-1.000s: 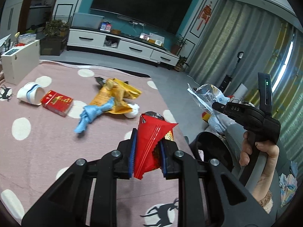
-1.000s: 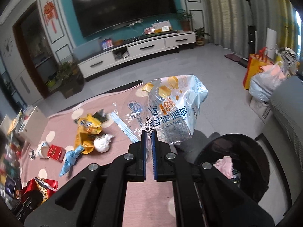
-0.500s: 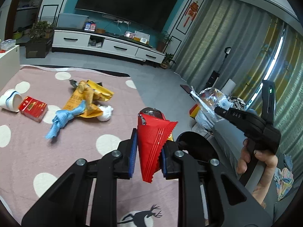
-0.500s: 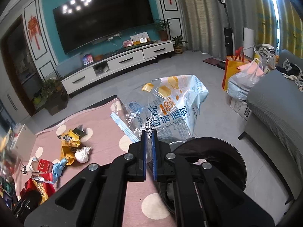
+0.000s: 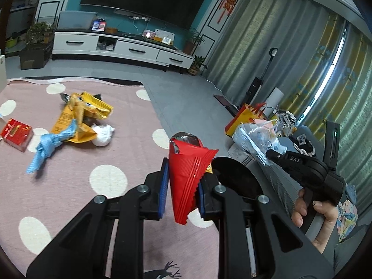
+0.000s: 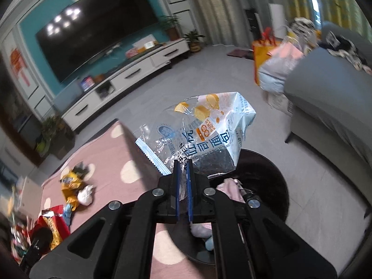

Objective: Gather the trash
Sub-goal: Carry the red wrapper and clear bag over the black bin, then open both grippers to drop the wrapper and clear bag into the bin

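Both grippers have swung from over the rug to the black bin (image 6: 262,181). The right gripper (image 6: 183,186) pinches a clear bread bag (image 6: 209,134) directly above the bin's mouth, so I judge release is next. The left gripper (image 5: 181,181) clamps a red wrapper (image 5: 188,174) beside the bin's rim. Farther back on the rug (image 5: 81,186), the yellow bags (image 5: 81,114), blue cloth (image 5: 46,146) and red box (image 5: 16,131) lie uncollected.
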Tool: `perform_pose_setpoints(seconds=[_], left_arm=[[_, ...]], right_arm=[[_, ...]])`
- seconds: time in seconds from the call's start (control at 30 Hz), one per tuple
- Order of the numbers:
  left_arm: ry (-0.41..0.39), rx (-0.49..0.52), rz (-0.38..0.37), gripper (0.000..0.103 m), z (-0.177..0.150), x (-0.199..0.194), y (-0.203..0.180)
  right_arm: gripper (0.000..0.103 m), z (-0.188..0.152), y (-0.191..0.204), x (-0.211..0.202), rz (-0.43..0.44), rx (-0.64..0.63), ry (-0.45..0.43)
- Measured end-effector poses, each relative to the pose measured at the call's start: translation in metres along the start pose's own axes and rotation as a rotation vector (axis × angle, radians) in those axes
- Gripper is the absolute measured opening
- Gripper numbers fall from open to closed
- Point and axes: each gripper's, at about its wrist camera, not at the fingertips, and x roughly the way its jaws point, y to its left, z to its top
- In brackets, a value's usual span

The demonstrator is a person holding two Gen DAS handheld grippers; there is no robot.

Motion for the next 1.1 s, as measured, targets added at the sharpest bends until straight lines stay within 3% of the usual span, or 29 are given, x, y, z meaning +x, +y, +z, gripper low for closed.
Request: perform_pose_setpoints(seconds=[0.23, 0.73, 0.93, 1.1], left_arm=[[0.026, 0.013, -0.029, 0.022, 0.001, 0.022, -0.012], [0.093, 0.074, -0.098, 0.022, -0.004, 0.074, -0.052], [0.138, 0.133, -0.101, 0.022, -0.012, 0.102, -0.077], [0.185, 0.165, -0.101, 0.022, -0.019, 0.125, -0.094]], right_arm=[[0.006, 0.000, -0.022, 0.003, -0.082, 0.045, -0.004], [0.006, 0.000, -0.040, 0.002, -0.119, 0.071, -0.002], [0.006, -0.001, -0.058, 0.007, -0.101, 0.111, 0.026], [0.006, -0.001, -0.070, 0.013, -0.031, 0.152, 0.059]])
